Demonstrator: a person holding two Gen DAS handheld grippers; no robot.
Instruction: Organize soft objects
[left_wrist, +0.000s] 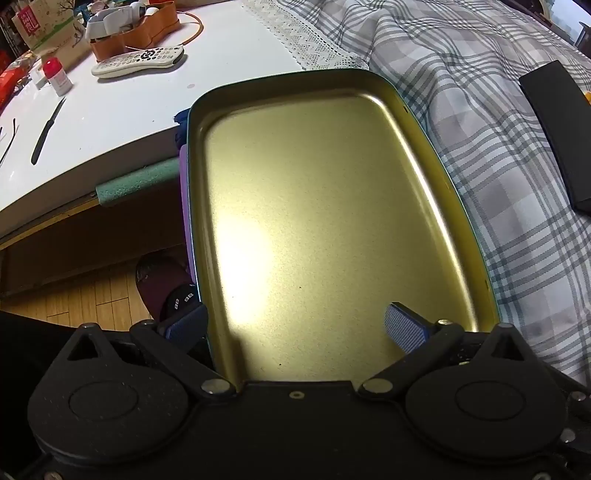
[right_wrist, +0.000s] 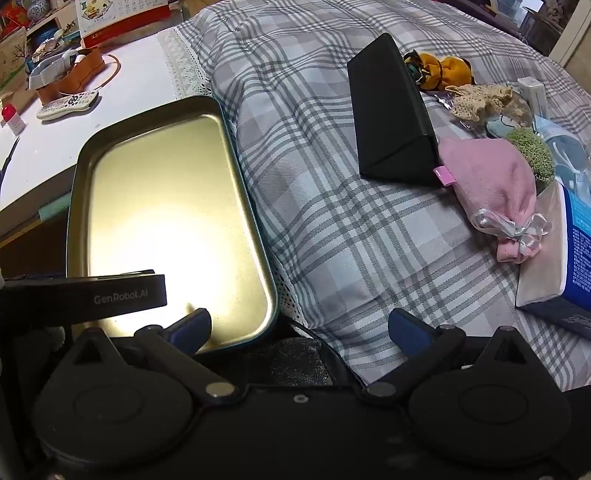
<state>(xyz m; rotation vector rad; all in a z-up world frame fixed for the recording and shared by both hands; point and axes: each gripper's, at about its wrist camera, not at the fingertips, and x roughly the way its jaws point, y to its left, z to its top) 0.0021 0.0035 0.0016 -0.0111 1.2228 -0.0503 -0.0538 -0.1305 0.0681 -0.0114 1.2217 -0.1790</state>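
Now both grippers hanging spread wide, holding nothing: left gripper (left_wrist: 306, 326) over gold tin (left_wrist: 373, 79), right gripper (right_wrist: 301, 328) straddling its lower-right rim; pink pouch (right_wrist: 495, 184) lying right of frame.

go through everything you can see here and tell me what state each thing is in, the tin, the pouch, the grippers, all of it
metal tin: lid off, nothing inside
pink pouch: lying on its side, ribbon tied at the neck
black triangular case: closed, lying on the plaid cover
yellow scrunchie: loose beside the case
left gripper: open, holding nothing
right gripper: open, holding nothing
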